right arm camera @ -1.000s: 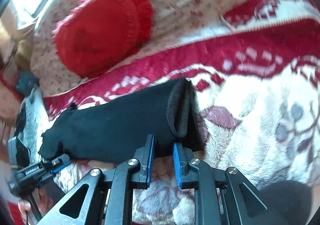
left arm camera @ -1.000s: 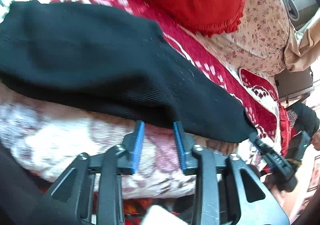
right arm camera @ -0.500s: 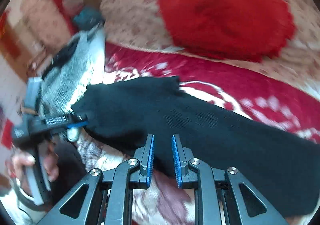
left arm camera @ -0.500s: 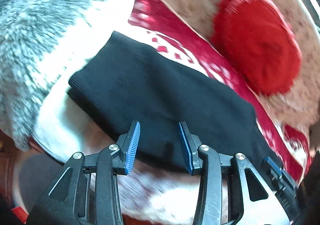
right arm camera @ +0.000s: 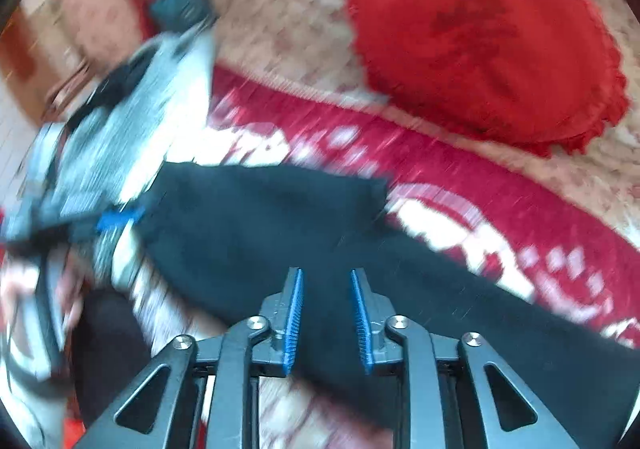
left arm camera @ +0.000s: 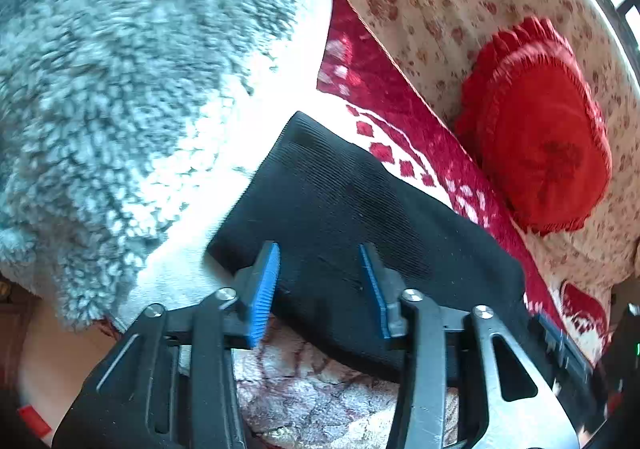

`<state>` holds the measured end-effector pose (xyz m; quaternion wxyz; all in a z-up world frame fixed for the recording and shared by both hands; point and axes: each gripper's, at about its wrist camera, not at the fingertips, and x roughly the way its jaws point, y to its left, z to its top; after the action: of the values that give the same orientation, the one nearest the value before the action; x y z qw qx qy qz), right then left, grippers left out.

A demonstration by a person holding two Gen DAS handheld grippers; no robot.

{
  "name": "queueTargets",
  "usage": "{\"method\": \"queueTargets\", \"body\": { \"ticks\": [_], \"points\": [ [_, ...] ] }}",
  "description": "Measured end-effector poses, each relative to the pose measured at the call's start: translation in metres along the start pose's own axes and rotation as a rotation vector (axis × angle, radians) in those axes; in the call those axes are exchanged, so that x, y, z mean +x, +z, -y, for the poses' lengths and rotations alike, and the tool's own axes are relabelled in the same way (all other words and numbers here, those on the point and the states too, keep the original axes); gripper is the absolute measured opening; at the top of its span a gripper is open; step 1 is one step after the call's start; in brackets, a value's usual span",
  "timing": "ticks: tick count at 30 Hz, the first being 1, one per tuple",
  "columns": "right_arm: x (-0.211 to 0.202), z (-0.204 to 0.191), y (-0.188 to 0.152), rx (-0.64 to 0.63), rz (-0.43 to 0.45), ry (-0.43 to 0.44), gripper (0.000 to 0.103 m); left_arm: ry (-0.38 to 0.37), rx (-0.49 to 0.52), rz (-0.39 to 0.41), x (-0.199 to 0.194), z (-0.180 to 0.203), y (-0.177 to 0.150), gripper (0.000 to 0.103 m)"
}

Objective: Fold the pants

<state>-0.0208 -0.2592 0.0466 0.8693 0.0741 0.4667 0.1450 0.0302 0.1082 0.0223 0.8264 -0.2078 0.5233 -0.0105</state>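
The black pants (left arm camera: pixel 352 209) lie in a long folded strip on the red and white blanket (left arm camera: pixel 384 121). My left gripper (left arm camera: pixel 320 273) is open, its blue pads over the near edge of the strip close to one end. In the right wrist view, which is blurred by motion, the pants (right arm camera: pixel 260 225) stretch from left to lower right. My right gripper (right arm camera: pixel 326 305) is open and empty, just above the strip's near edge. The left gripper (right arm camera: pixel 116 219) shows as a blue blur at the strip's left end.
A red round cushion (left arm camera: pixel 536 129) rests on a floral cover (left arm camera: pixel 420 1) behind the blanket; it also shows in the right wrist view (right arm camera: pixel 480 33). A grey fluffy fleece (left arm camera: pixel 120 89) lies at the left end of the pants.
Both grippers have swung along the strip towards its fleece end and moved in over its near edge. The left jaws have opened wider. The pants have stayed flat.
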Motion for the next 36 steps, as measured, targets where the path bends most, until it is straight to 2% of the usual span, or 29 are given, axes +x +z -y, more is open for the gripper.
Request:
{"method": "queueTargets", "body": {
  "ticks": [1, 2, 5, 7, 8, 10, 14, 19, 24, 27, 36],
  "points": [
    [0.005, 0.002, 0.009, 0.014, 0.011, -0.01, 0.035, -0.003, -0.01, -0.002, 0.0, -0.003, -0.001, 0.055],
    [0.016, 0.007, 0.018, 0.032, 0.002, -0.014, 0.038, -0.001, -0.008, -0.003, 0.002, -0.003, 0.0, 0.056],
    [0.051, 0.007, 0.035, 0.041, -0.066, 0.021, 0.038, 0.052, 0.026, 0.006, 0.01, 0.001, -0.002, 0.056],
    [0.063, 0.005, 0.041, 0.02, -0.082, -0.011, 0.025, 0.085, 0.04, 0.015, 0.016, 0.002, -0.002, 0.056],
    [0.065, 0.003, 0.042, 0.0, -0.077, -0.036, 0.015, 0.098, 0.05, 0.022, 0.019, 0.003, 0.0, 0.056],
    [0.062, 0.007, 0.047, 0.002, -0.045, -0.038, 0.012, 0.137, 0.076, 0.044, 0.024, 0.005, 0.003, 0.056],
    [0.074, 0.015, 0.047, 0.023, -0.066, -0.042, 0.012, 0.203, 0.121, 0.063, 0.035, 0.007, 0.005, 0.056],
    [0.056, 0.013, 0.048, 0.045, -0.05, -0.04, 0.012, 0.224, 0.131, 0.073, 0.031, 0.01, 0.005, 0.056],
    [0.022, -0.007, 0.035, -0.018, -0.016, -0.048, 0.013, 0.215, 0.141, 0.097, 0.012, 0.016, -0.003, 0.056],
    [0.009, -0.014, 0.021, -0.006, -0.014, 0.017, 0.012, 0.203, 0.156, 0.115, 0.0, 0.023, -0.009, 0.056],
    [0.004, -0.03, -0.003, -0.023, -0.039, 0.021, 0.013, 0.191, 0.233, 0.146, -0.016, 0.052, -0.032, 0.056]
  ]
}}
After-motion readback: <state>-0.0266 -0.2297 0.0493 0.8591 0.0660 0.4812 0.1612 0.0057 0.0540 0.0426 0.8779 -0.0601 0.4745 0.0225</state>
